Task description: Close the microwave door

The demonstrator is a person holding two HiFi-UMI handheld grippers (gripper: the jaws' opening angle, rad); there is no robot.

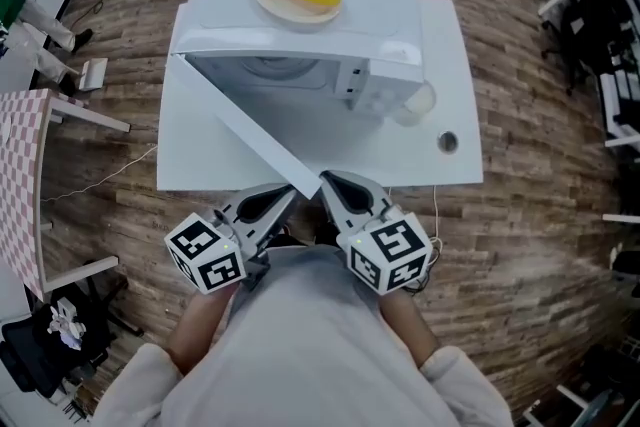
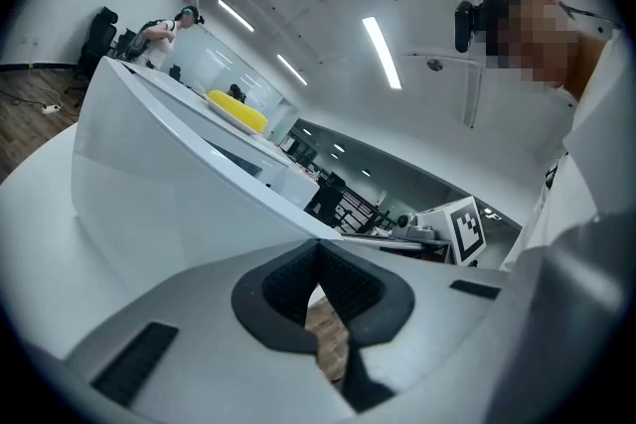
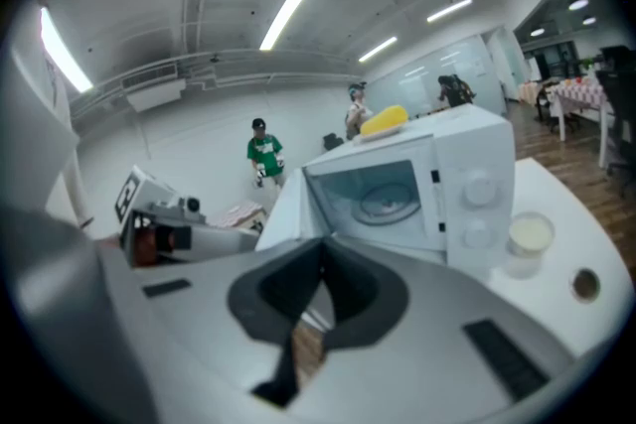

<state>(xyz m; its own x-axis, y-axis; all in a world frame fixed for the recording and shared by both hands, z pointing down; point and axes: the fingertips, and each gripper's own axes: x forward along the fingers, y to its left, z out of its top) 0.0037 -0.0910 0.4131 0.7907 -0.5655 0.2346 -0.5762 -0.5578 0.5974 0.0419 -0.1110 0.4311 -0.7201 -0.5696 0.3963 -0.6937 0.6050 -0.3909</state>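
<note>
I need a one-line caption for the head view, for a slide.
Left gripper and right gripper, both shut, near the free edge of the open microwave door.

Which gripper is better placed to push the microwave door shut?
Left. The left gripper sits on the outer side of the open door, near its free edge; the right gripper is on the inner side, facing the microwave cavity.

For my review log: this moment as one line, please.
door: open | left tongs: shut, empty, near door edge | right tongs: shut, empty, near door edge
</note>
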